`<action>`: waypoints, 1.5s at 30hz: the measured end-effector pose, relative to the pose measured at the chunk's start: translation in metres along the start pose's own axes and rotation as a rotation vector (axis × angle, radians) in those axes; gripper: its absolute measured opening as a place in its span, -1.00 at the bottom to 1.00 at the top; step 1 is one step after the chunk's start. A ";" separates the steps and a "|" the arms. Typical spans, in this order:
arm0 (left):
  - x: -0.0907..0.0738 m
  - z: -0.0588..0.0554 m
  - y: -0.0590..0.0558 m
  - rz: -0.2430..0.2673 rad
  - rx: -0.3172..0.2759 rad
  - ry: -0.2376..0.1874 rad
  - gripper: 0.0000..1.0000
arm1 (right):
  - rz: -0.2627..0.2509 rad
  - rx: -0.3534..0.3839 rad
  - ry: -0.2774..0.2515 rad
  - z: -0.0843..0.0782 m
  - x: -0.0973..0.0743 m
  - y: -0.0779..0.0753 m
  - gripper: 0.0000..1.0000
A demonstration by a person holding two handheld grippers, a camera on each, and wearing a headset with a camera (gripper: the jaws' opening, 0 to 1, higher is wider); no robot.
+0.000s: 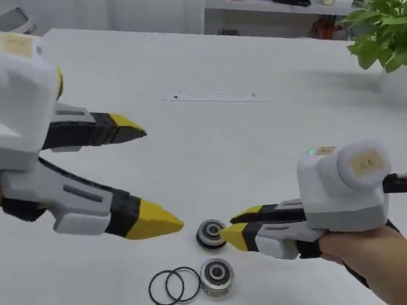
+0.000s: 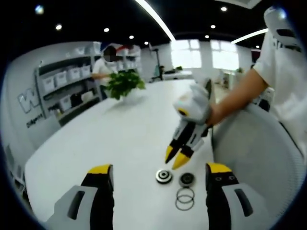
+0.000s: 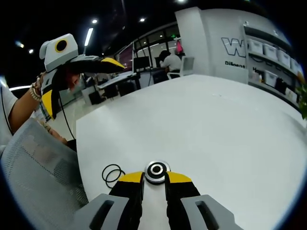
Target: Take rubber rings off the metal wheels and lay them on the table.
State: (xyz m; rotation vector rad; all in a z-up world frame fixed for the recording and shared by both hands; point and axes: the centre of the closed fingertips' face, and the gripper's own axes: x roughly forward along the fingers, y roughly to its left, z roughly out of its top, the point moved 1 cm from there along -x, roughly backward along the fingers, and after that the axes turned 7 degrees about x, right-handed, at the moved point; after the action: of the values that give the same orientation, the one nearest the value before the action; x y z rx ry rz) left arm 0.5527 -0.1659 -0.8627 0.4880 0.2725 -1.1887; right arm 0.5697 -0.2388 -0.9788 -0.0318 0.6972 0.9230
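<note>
My right gripper (image 1: 230, 225) points at a wheel (image 1: 207, 235), lower centre.
Jaws narrow, tips just beside it; left gripper (image 1: 162, 177) gapes wide at left; two rings (image 1: 173, 286) lie on the table (image 1: 258, 135) below.

White table (image 1: 272, 148): two metal wheels (image 1: 216, 276), two overlapping rubber rings (image 1: 174, 286) beside nearer wheel.

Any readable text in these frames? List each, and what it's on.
"W": large letter on the wall.
"Dili...": small line beneath it, rest blurred.
Strip on the table: print too small to read.
</note>
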 end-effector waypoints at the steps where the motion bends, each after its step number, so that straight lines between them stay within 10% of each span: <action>1: 0.004 0.001 0.000 -0.010 0.006 -0.002 0.57 | -0.003 0.004 0.001 -0.001 0.000 -0.002 -0.71; 22: 0.071 0.005 0.018 -0.068 0.077 -0.077 0.07 | -0.016 0.027 0.041 -0.013 0.006 -0.012 -0.73; 26: 0.078 -0.018 0.023 0.008 0.022 -0.095 0.01 | -0.016 0.025 0.050 -0.016 0.007 -0.012 -0.74; 35: 0.093 -0.067 0.002 -0.061 -0.032 -0.021 -0.40 | -0.007 0.018 0.068 -0.021 0.010 -0.010 -0.73; 45: 0.109 -0.083 -0.012 -0.106 -0.096 0.014 -0.53 | -0.005 0.010 0.079 -0.022 0.011 -0.010 -0.73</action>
State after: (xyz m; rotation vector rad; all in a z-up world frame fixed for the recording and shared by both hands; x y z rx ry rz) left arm 0.5844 -0.2168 -0.9859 0.4028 0.3696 -1.2693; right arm 0.5693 -0.2440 -1.0045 -0.0611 0.7743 0.9169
